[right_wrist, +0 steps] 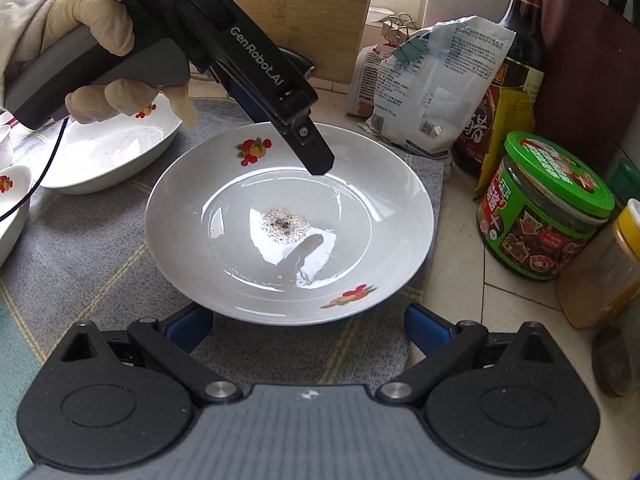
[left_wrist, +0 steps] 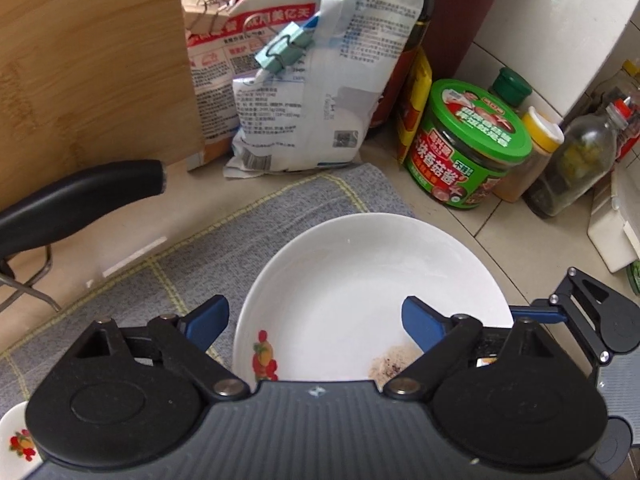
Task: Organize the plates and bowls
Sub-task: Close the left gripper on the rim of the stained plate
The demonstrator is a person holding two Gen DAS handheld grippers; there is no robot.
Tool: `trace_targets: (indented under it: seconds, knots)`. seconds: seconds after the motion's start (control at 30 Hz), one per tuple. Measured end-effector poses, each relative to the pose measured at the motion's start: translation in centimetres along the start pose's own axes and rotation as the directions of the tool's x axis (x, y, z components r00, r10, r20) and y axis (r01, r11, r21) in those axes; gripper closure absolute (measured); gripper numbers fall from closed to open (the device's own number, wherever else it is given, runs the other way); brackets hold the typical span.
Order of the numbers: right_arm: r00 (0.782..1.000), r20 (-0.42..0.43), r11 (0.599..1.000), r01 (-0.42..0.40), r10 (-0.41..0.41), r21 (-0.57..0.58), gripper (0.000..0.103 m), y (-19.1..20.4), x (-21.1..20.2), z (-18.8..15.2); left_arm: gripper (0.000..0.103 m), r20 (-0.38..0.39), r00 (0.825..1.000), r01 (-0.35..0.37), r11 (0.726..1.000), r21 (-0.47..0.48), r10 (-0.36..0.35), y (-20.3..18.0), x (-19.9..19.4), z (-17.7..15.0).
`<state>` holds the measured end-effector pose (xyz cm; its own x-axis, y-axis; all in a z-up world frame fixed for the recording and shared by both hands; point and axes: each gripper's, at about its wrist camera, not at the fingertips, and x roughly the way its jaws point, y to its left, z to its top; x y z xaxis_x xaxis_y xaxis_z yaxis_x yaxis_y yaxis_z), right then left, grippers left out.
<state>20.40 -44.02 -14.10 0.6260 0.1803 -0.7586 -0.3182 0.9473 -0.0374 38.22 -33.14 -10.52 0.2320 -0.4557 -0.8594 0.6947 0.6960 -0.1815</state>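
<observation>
small bowl (left_wrist: 16, 444) cut off, bottle (right_wrist: 516, 64) top cropped

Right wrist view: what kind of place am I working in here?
Most likely a home kitchen counter. A sauce bottle and green-lidded jar stand on the tiled counter, a cutting board leans behind, and a plate sits on a grey cloth.

Both the left gripper (left_wrist: 316, 320) and right gripper (right_wrist: 308, 328) point downward, jaws apart.
</observation>
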Motion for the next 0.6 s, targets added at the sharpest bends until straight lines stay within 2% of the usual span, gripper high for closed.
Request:
trace_targets:
  seconds: [0.33,0.43,0.6]
  knots:
    - [1.000,0.020,0.998,-0.023,0.024,-0.052,0.000,0.3,1.1,0.4,0.012,-0.017,0.999,0.043,0.999,-0.019,-0.043,0.2,0.6,0.2]
    - [0.999,0.025,0.998,-0.030,0.031,-0.056,0.000,0.3,1.1,0.3,0.021,-0.030,0.998,0.048,0.999,-0.025,-0.048,0.4,1.0,0.5]
    - [0.999,0.030,0.998,-0.036,0.038,-0.058,0.000,0.1,1.2,0.4,0.023,-0.027,0.998,0.057,0.997,-0.044,-0.058,0.7,1.3,0.6]
